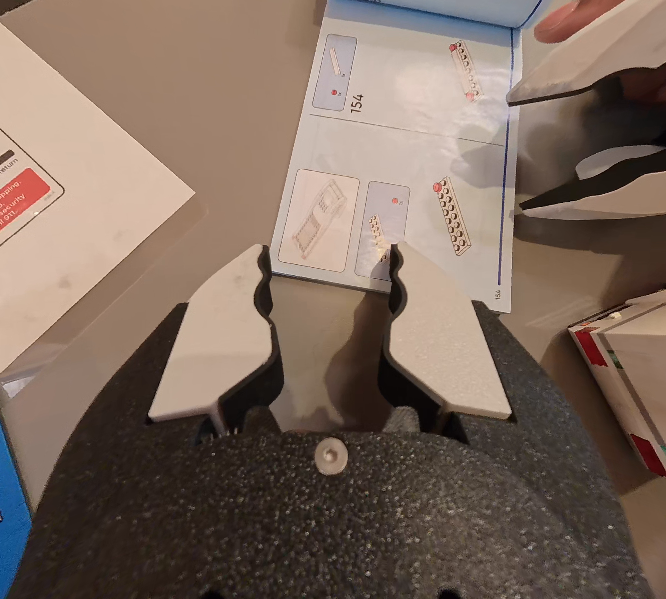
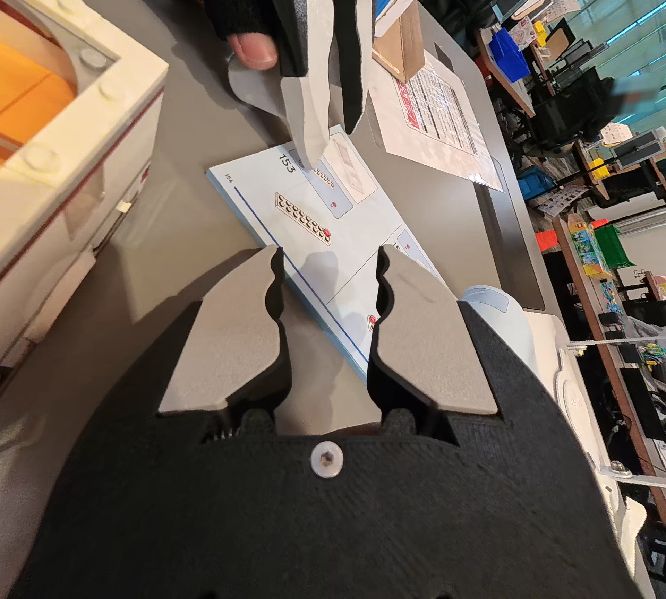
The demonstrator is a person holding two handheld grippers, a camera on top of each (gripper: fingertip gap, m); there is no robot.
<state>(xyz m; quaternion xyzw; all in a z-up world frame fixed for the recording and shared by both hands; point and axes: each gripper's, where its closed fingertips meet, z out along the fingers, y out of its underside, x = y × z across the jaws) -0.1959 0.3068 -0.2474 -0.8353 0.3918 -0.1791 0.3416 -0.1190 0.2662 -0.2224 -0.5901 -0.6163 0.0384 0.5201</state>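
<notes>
On the grey counter (image 1: pixel 223 77) between my two tongs lies the open instruction booklet (image 1: pixel 396 156), its pale-blue page flat and its long axis running away from my left tongs (image 1: pixel 329 250). Those stand wide and empty just over its near edge. My right tongs (image 2: pixel 329 250), also wide and holding nothing, hover over its blue-lined side edge, about as near. A white brick-built box (image 2: pixel 72 135) sits beside them.

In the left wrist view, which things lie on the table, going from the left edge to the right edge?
Blue box → white printed sheet → open instruction booklet → other gripper, jaws apart, over the booklet's right edge → white and red box.
</notes>
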